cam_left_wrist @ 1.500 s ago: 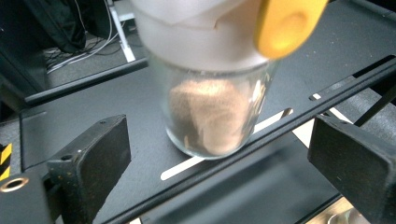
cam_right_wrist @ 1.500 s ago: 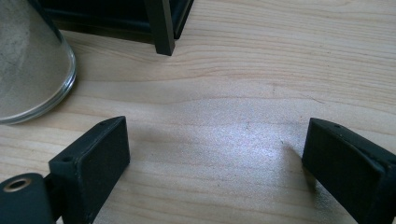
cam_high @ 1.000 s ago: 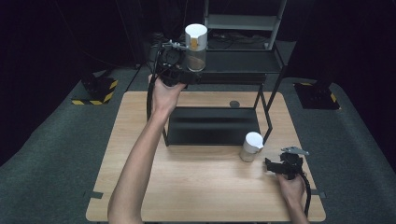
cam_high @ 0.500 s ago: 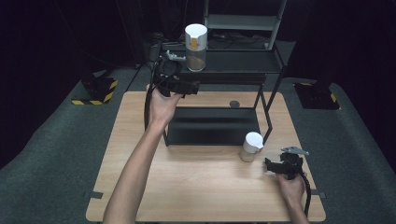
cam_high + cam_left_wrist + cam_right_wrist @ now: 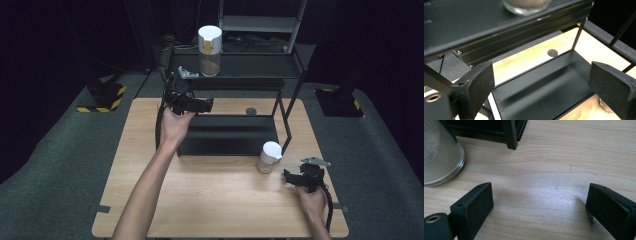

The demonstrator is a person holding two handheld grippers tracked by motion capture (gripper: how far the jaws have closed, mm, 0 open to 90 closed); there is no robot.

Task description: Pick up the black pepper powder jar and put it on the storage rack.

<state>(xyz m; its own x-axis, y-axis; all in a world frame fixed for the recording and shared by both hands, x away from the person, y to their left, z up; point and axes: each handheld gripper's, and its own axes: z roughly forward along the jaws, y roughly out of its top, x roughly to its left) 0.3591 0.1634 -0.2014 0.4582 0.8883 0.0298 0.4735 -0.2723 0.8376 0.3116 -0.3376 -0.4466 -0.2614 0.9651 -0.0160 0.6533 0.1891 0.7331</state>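
Note:
A glass jar with a white lid (image 5: 209, 50) stands on the top shelf (image 5: 260, 71) of a black rack; its base (image 5: 527, 5) shows in the left gripper view. My left gripper (image 5: 206, 105) hangs open and empty below that shelf's left front edge, over the rack's lower tray (image 5: 230, 142), jaws pointing right. In its own view my left gripper (image 5: 541, 75) looks onto the tray (image 5: 544, 87). A second white-lidded jar (image 5: 270, 156) stands on the wooden table by the rack's front right leg. My right gripper (image 5: 288, 176) rests open just right of it, apart from this jar (image 5: 439, 152).
A small dark disc (image 5: 250, 111) lies on the table behind the tray. The rack's thin legs (image 5: 285, 125) stand around the tray, and one leg (image 5: 510, 135) is close ahead of my right gripper (image 5: 539, 195). Black-and-yellow striped bases (image 5: 102, 97) sit on the grey floor.
My left gripper has come down from beside the jar on the top shelf to the level under that shelf, still open and empty. The right gripper has not moved.

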